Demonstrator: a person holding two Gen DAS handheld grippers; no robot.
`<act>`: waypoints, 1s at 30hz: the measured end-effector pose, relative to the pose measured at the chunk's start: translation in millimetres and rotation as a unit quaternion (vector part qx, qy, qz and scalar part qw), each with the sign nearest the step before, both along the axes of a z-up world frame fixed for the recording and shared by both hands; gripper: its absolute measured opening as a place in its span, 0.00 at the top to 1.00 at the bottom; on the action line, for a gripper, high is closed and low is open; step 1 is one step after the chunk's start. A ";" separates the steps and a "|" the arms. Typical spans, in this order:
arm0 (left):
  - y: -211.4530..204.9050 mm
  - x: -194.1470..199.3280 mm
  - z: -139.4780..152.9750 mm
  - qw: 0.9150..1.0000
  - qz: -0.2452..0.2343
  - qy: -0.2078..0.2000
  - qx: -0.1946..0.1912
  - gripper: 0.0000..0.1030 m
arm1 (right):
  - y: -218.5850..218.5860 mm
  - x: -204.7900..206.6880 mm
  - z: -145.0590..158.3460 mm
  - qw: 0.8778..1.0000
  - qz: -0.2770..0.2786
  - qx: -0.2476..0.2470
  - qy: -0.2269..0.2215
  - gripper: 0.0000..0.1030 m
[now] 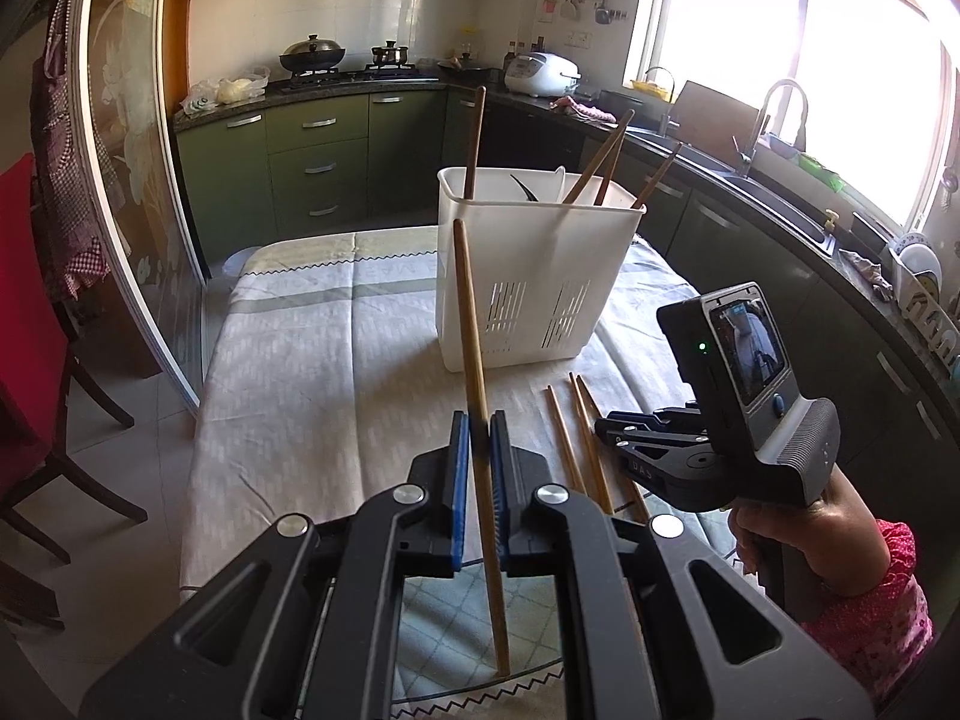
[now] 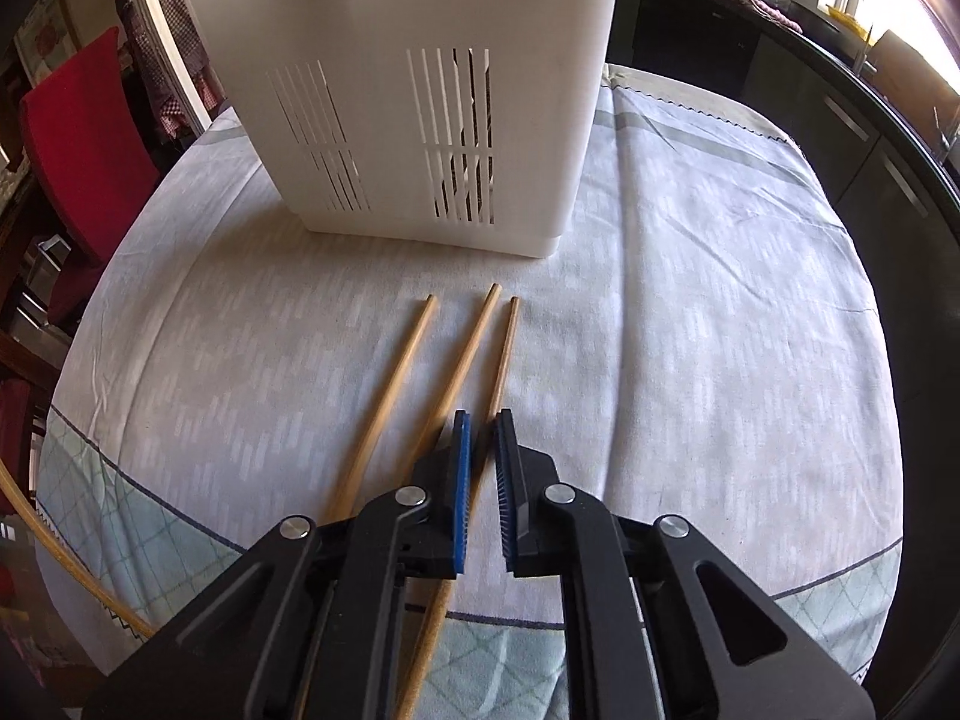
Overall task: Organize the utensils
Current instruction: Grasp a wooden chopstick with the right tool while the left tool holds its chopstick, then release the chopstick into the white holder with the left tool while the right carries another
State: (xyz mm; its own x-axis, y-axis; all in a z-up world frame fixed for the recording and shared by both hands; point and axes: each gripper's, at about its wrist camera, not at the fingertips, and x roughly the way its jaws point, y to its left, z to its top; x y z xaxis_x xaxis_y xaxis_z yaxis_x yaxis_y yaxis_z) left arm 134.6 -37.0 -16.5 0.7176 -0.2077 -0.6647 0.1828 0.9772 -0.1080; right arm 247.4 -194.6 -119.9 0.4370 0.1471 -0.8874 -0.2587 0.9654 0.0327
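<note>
While the left gripper (image 1: 479, 438) is closed on one wooden chopstick (image 1: 474, 360), it holds this stick nearly upright above the table, with the upper end a little tilted to the left and the lower end hanging below the pads. The white utensil holder (image 1: 528, 276) stands further on the tablecloth (image 1: 312, 348), and several chopsticks (image 1: 600, 162) already lean inside it, so it seems the held stick must go into it next.

The right gripper (image 2: 480, 480) is low over the cloth with only a narrow gap between its pads, and nothing is between them. Three loose chopsticks (image 2: 462, 372) lie on the cloth in front of the holder, near each other; the right-hand one runs just under the gap.

Some things can go wrong from here. The grip on the held stick is on a small round surface, so the stick can turn or slide in the pads if it knocks the rim of the holder. If the lower end meets the wall instead of the opening, the light plastic holder may be pushed or tipped. For the right gripper, the sticks lie so close that closing could catch two, or roll one away
</note>
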 end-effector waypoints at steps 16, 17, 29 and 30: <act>1.5 -0.9 2.4 1.000 0.000 0.005 0.007 0.93 | -51.0 -67.7 98.5 0.987 0.003 0.104 -0.122 0.94; 1.3 -1.1 2.8 1.000 0.000 0.005 0.008 0.93 | -54.8 -74.8 106.0 0.985 0.005 0.108 -0.132 0.94; -2.4 -6.9 6.9 1.000 0.003 0.000 0.014 0.94 | -67.8 -126.2 143.5 0.975 0.016 0.118 -0.186 0.94; -2.5 -7.2 7.2 1.000 0.003 -0.001 0.015 0.94 | -69.6 -126.0 142.1 0.975 0.016 0.119 -0.186 0.94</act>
